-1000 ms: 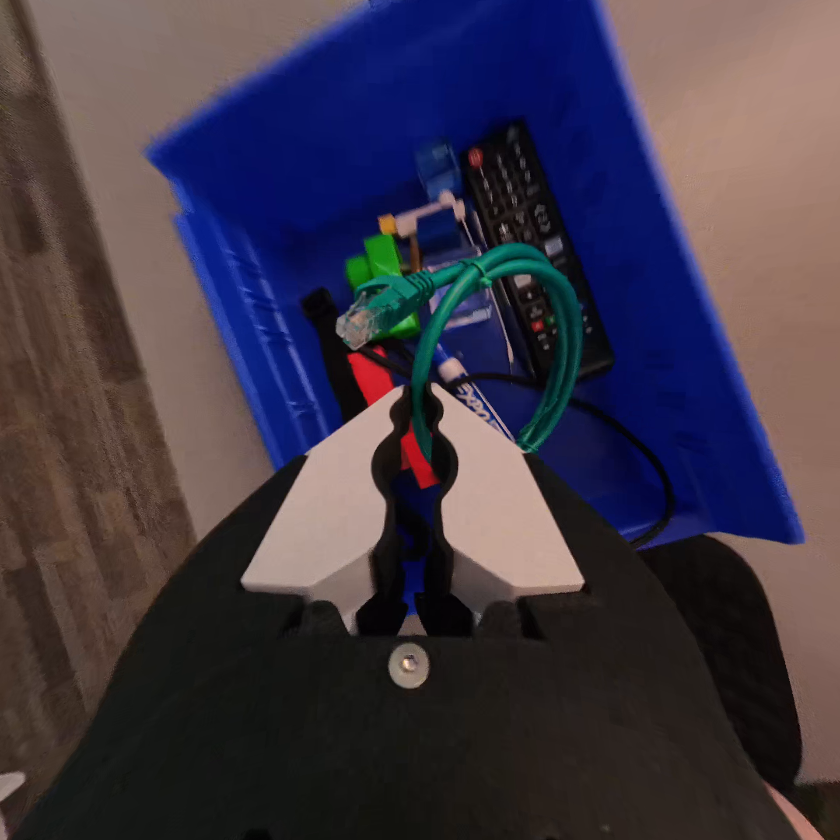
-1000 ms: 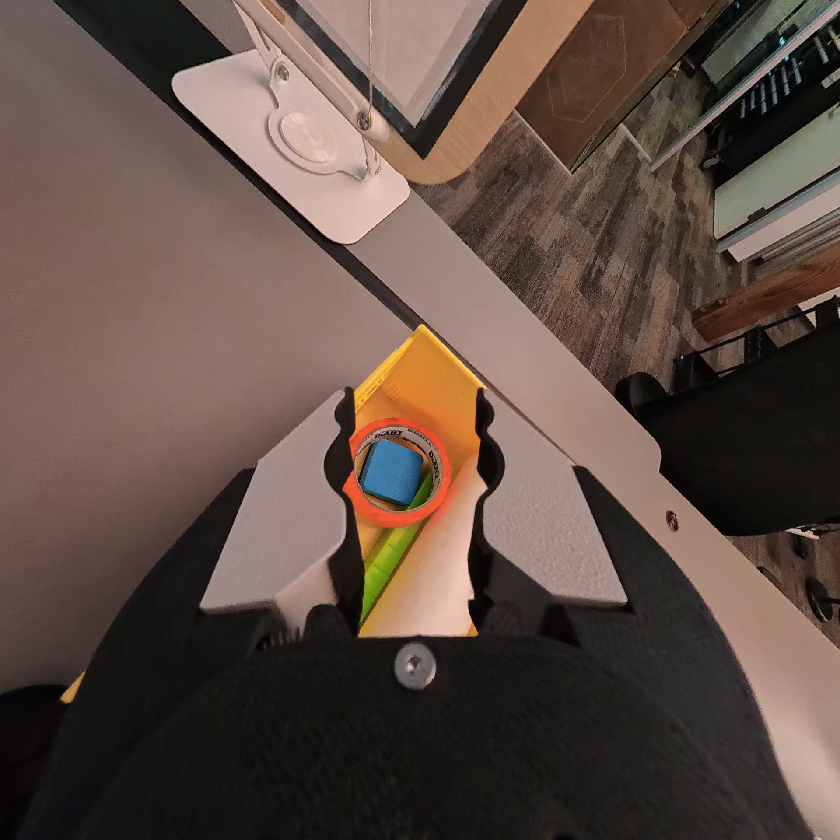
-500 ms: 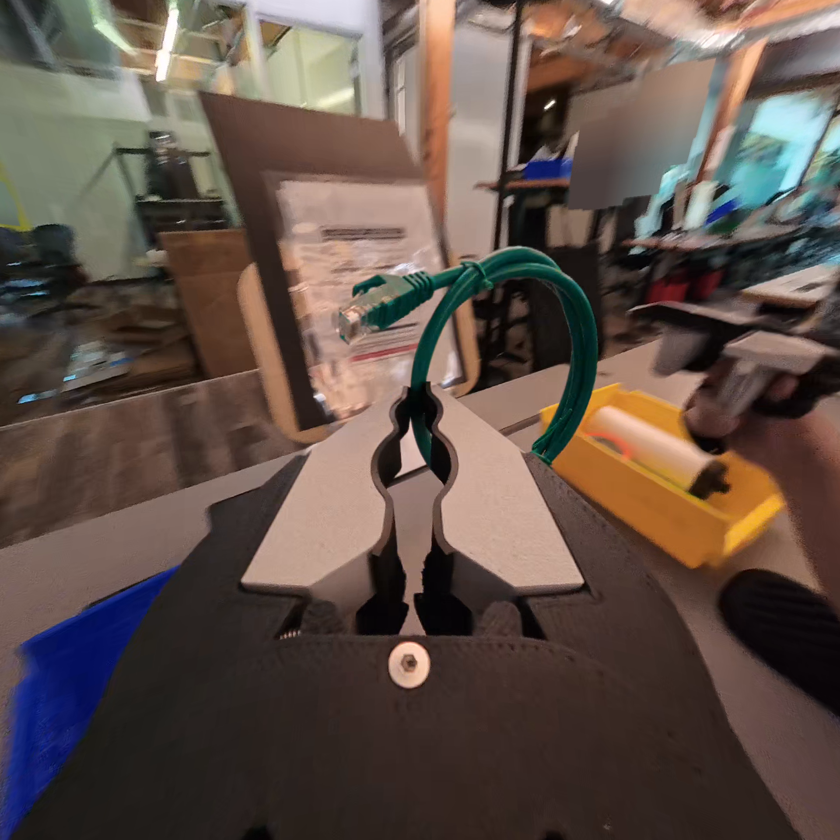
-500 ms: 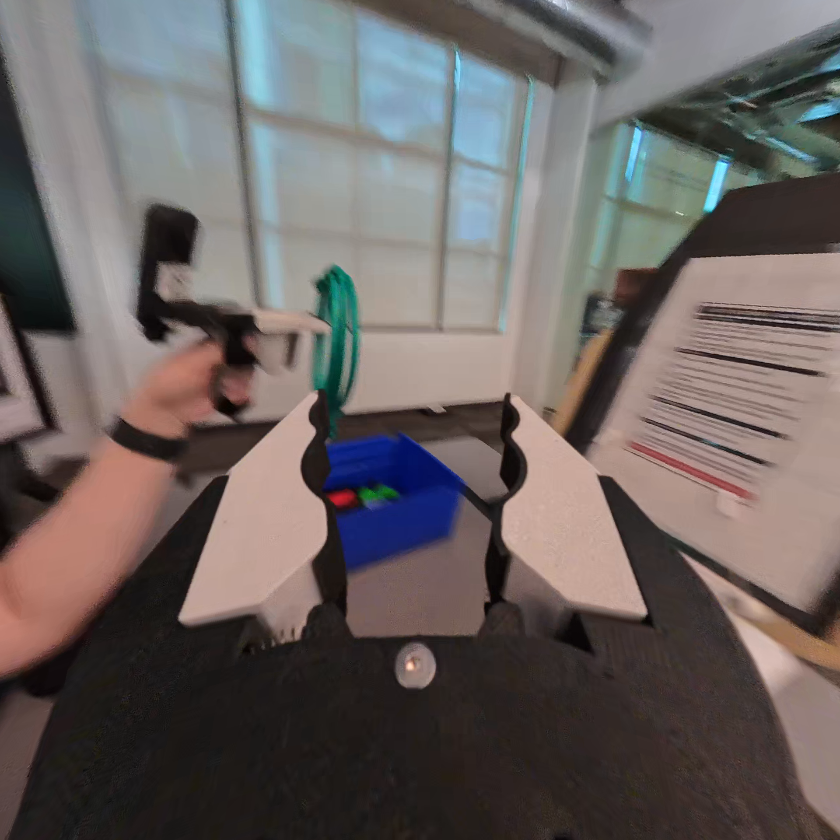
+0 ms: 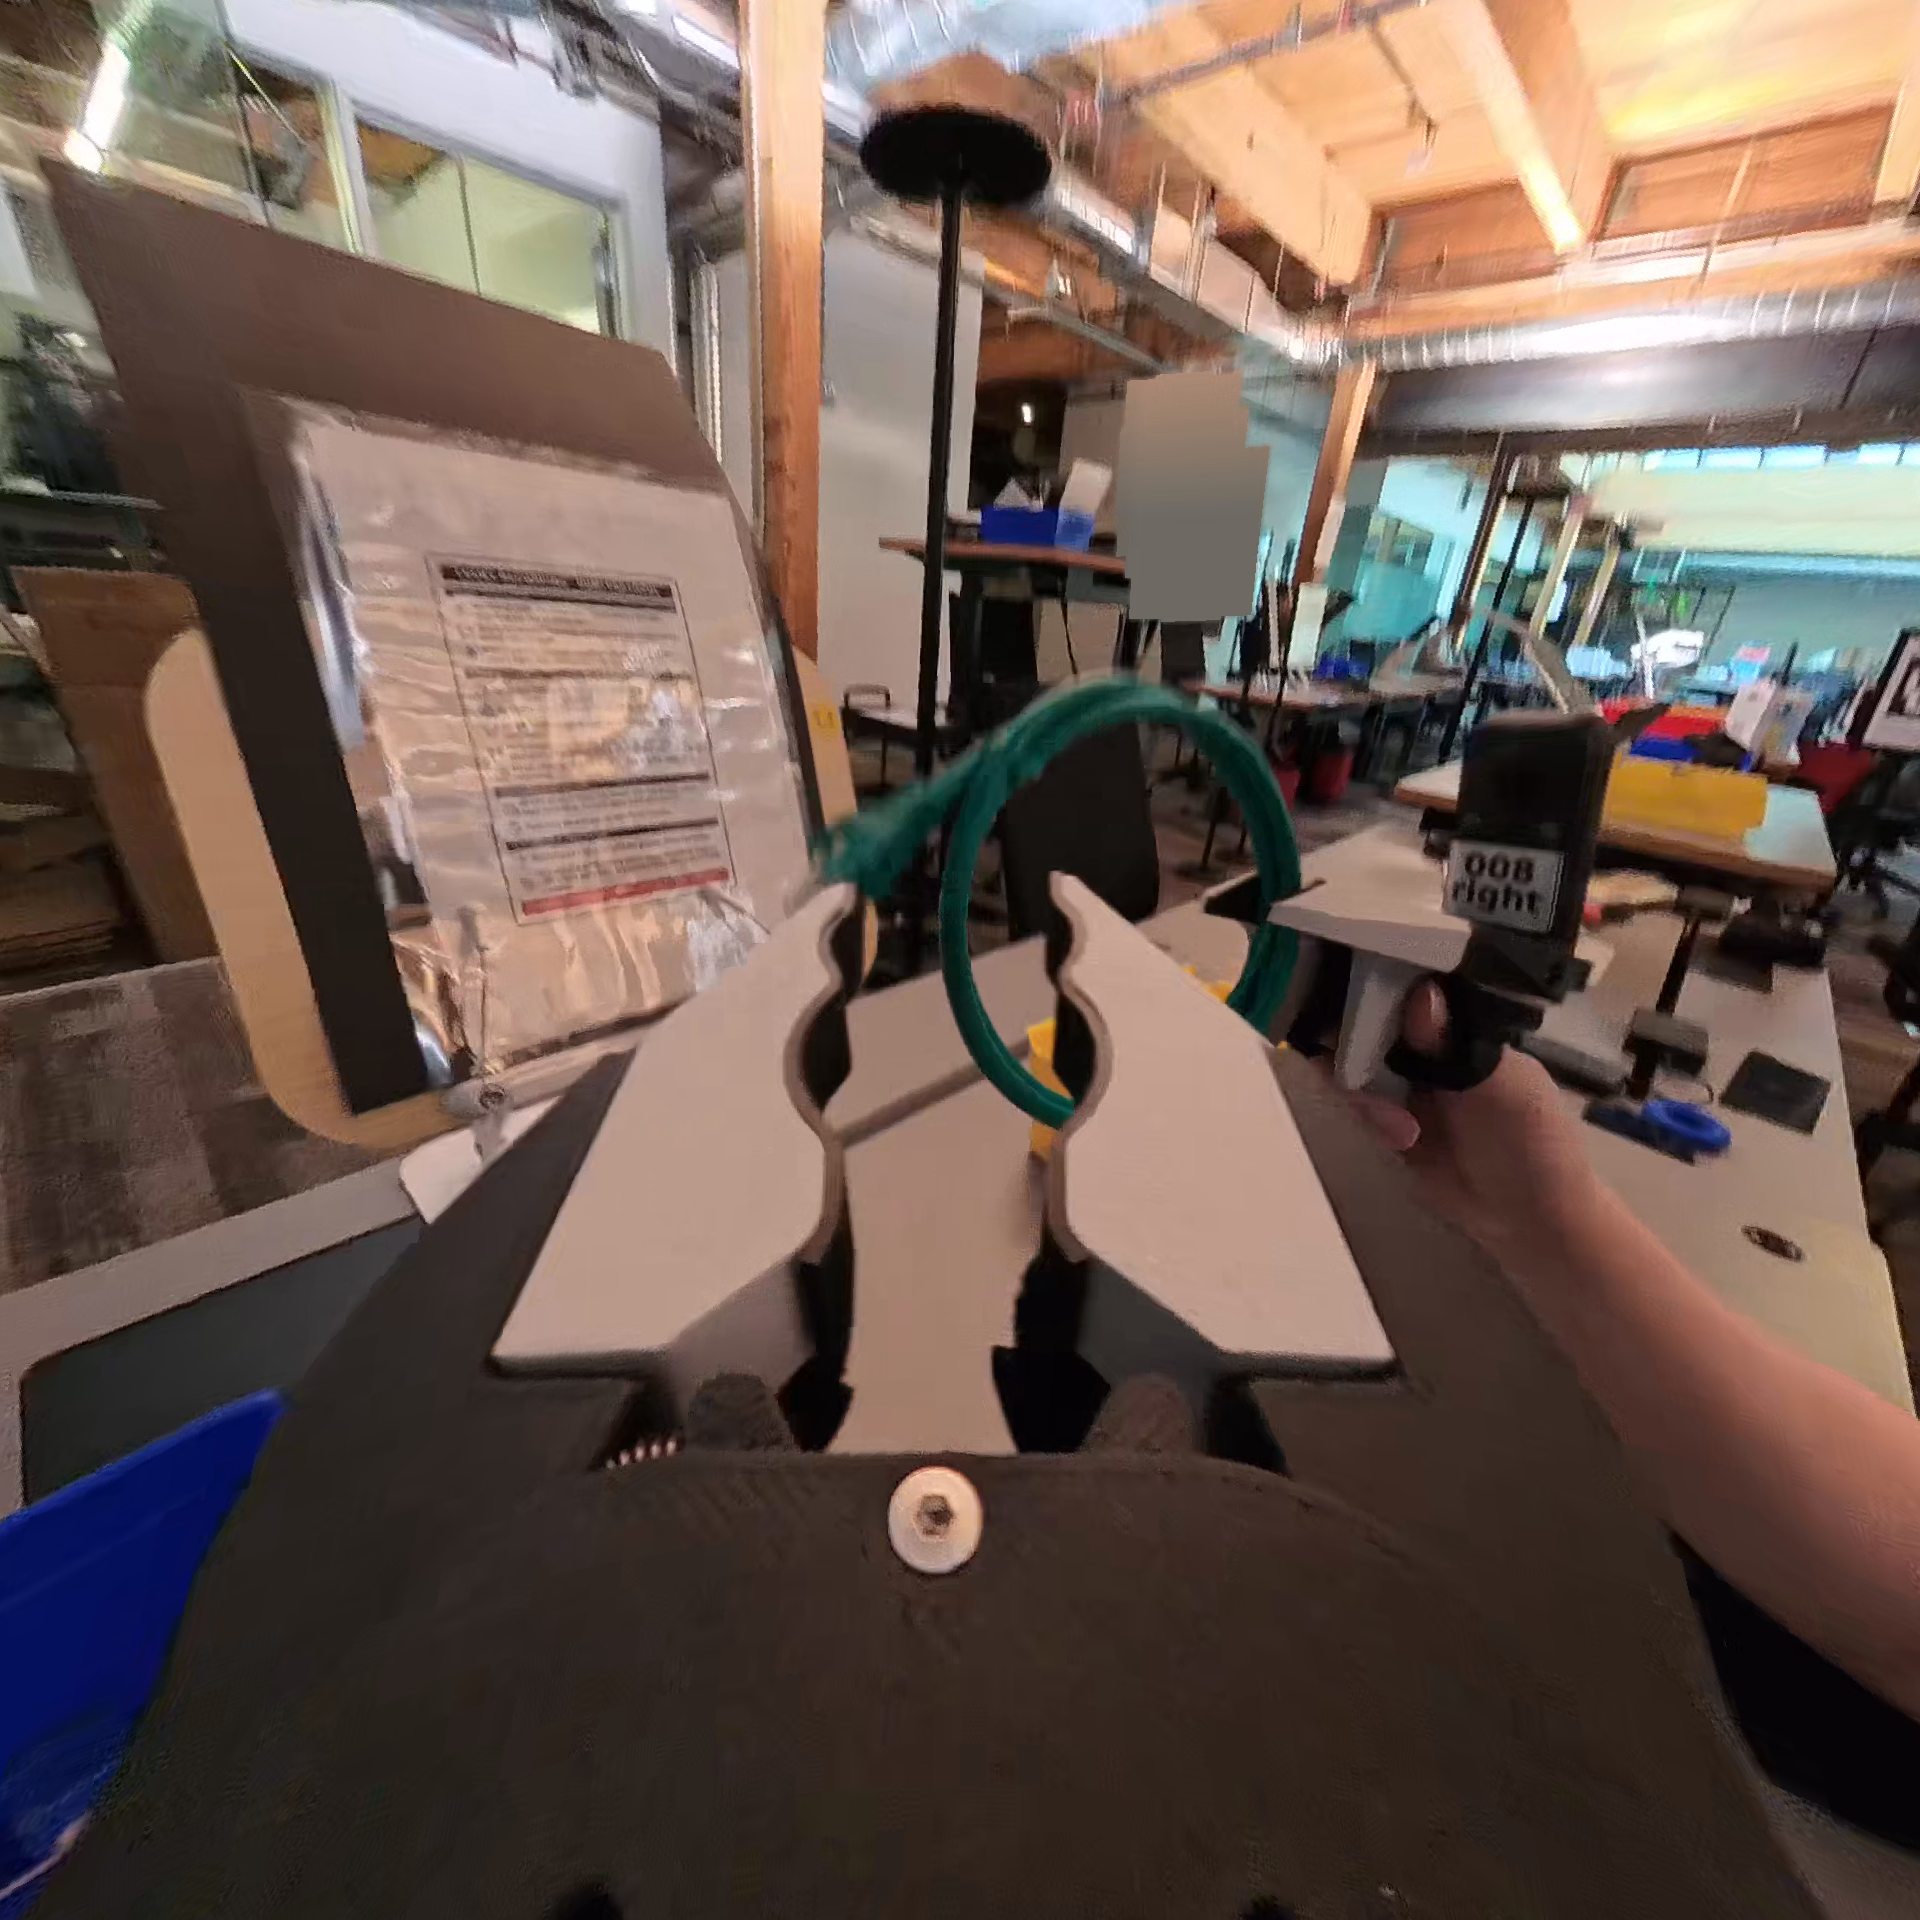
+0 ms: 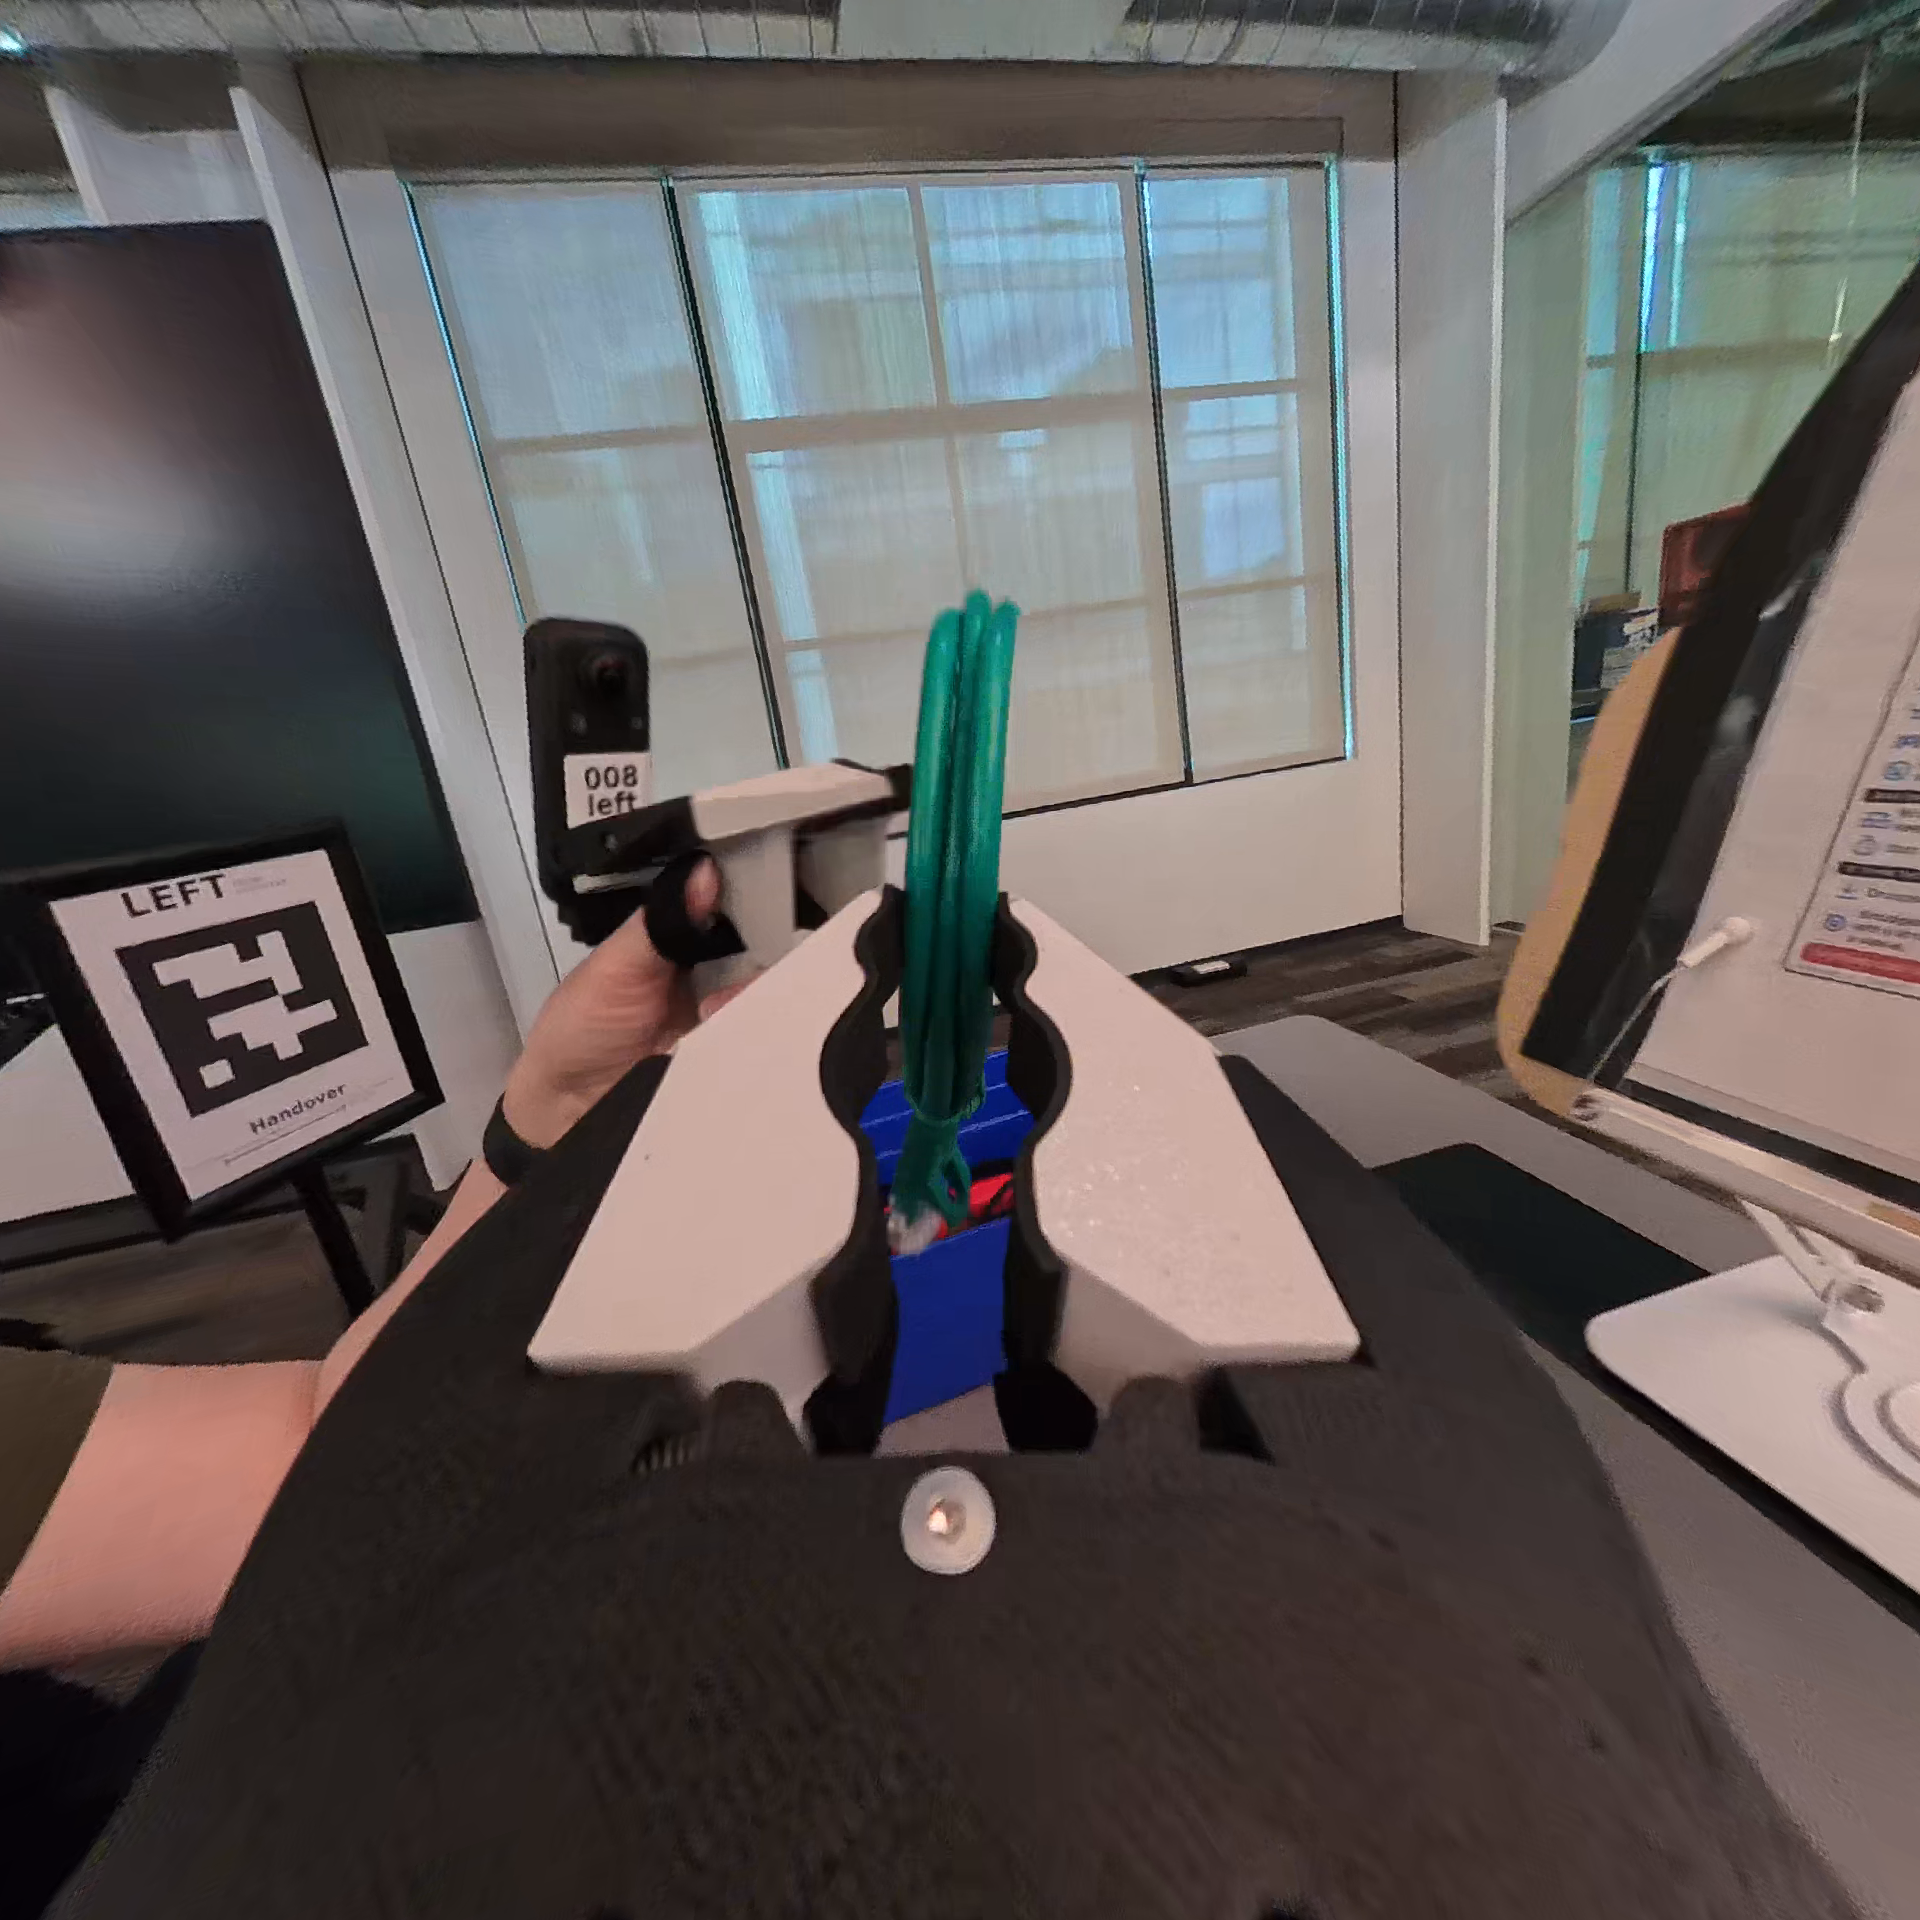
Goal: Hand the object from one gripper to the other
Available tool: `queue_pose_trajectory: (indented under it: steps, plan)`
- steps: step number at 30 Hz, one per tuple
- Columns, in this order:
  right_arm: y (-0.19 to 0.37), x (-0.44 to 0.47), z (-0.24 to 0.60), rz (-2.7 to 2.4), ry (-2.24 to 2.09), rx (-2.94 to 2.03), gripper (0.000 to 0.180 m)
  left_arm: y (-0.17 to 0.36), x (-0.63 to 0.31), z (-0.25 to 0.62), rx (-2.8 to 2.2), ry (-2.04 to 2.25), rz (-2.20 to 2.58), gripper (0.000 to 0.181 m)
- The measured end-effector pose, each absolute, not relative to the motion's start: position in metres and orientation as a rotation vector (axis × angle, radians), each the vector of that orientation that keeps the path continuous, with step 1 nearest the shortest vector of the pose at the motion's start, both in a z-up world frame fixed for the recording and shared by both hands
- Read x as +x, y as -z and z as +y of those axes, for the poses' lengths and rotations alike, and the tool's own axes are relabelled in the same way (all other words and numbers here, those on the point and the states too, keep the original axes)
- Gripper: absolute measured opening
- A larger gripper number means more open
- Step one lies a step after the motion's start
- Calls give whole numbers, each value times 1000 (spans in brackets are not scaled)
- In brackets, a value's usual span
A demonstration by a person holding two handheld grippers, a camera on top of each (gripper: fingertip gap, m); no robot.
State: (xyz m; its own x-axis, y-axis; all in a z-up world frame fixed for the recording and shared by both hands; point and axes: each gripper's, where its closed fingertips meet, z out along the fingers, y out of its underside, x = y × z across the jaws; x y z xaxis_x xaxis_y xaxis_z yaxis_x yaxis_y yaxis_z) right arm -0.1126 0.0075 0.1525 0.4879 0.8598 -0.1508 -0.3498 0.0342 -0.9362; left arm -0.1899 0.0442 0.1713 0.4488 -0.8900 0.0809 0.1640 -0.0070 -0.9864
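With both tongs raised above the grey worktop (image 5: pixel 1756 1174), the coiled green network cable (image 5: pixel 1117 831) hangs in the air between them. Right tongs (image 6: pixel 943 914) are clamped narrow on the coil's strands, coil standing upright edge-on in the right wrist view, clear plug end dangling low between the fingers. Left tongs (image 5: pixel 956 904) are spread wide, fingers apart on either side of the loop's near left arc, gripping nothing. Blue plastic bin (image 6: pixel 940 1340) sits on the worktop far behind the cable; its corner also shows near left in the left wrist view.
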Motion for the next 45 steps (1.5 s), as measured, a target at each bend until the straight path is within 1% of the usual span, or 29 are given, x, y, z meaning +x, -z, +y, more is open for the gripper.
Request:
queue_pose_trajectory:
  steps: [2, 5, 9, 13, 15, 17, 18, 22, 26, 27, 28, 30, 32, 34, 36, 39, 42, 45]
  plan:
    - [-153, -94, 14, -504, -1025, -1224, 14, -182, -202, 47, -1260, 952, 673, 43]
    - [-140, -58, 36, -332, -1189, -1295, 13, -185, -219, 55, -1256, 844, 659, 52]
    - [-93, -27, 72, -38, -1576, -1375, 12, -171, -217, 62, -1299, 739, 740, 53]
    - [-62, -24, 89, 156, -1847, -1350, 10, -141, -196, 75, -1351, 566, 864, 59]
    - [-61, -30, 89, 170, -1911, -1338, 10, -117, -178, 76, -1354, 450, 1010, 62]
    - [-66, -34, 86, 178, -1938, -1323, 10, -94, -154, 62, -1293, 400, 1192, 72]
    - [-69, -37, 84, 170, -1941, -1321, 10, -83, -141, 52, -1238, 377, 1282, 71]
    - [-85, -47, 74, 146, -1938, -1314, 9, -44, -104, 33, -1067, 89, 1500, 67]
    - [-99, -66, 61, 115, -1937, -1311, 9, -24, -83, 35, -993, -129, 1528, 53]
    - [-102, -71, 58, 102, -1944, -1311, 10, -23, -80, 35, -985, -143, 1517, 47]
    - [-106, -77, 54, 89, -1951, -1312, 10, -23, -79, 36, -973, -155, 1506, 35]
    - [-112, -83, 50, 83, -1919, -1309, 10, -29, -80, 34, -902, -202, 1490, 0]
    - [-119, -84, 46, 44, -1821, -1322, 11, -38, -81, 31, -855, -231, 1456, 0]
    - [-122, -85, 43, -66, -1641, -1400, 29, -45, -82, 29, -924, -146, 1430, 0]
    - [-115, -81, 44, -187, -1390, -1522, 42, -60, -84, 24, -997, 29, 1369, 0]
    - [-126, -58, 47, -246, -1074, -1493, 56, -83, -96, 22, -1151, 349, 1261, 0]
    - [-151, -44, 39, -303, -886, -1356, 58, -111, -120, 20, -1212, 641, 1164, 0]
    - [-168, -38, 30, -348, -652, -1229, 58, -141, -149, 2, -1095, 849, 1167, 0]
